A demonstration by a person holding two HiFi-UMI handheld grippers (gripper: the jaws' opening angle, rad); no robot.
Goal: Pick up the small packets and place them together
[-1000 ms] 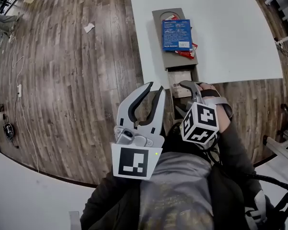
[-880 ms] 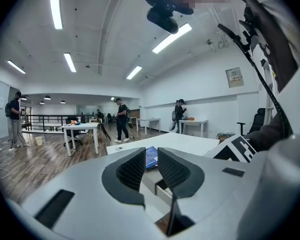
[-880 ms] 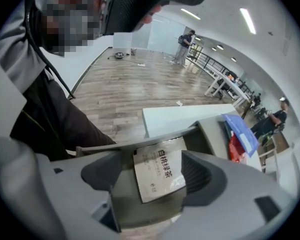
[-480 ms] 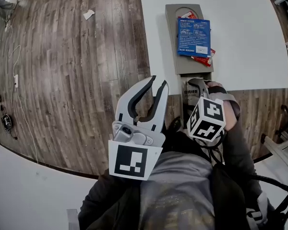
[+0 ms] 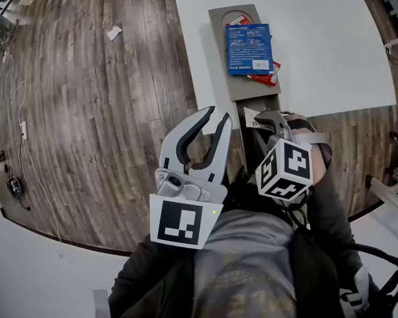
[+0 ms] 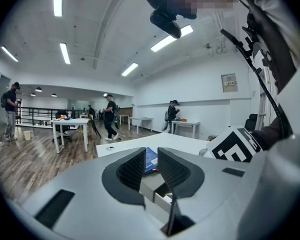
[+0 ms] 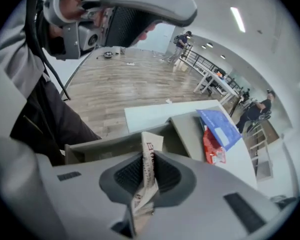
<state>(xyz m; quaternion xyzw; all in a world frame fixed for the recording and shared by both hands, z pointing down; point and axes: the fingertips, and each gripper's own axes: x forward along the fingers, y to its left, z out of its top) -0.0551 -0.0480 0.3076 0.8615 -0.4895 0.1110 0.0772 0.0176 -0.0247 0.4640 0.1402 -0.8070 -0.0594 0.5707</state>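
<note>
table [image 5: 331, 52]: white, holds gray tray [image 5: 252, 90]
floor [image 5: 99, 118]: wood planks
right claw [image 7: 149, 160]: just closed on white packet [image 7: 151, 142]
left claw [image 6: 151, 156]: apart, empty

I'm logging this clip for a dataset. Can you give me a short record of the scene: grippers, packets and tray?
right gripper: jaws have just been closing; now shut on the white packet at the tray's near compartment
left gripper: open, empty, away from the tray
blue packet: lies flat on top of the red packets
tray: grey, on the white table
task state: white packet not yet with the others
</note>
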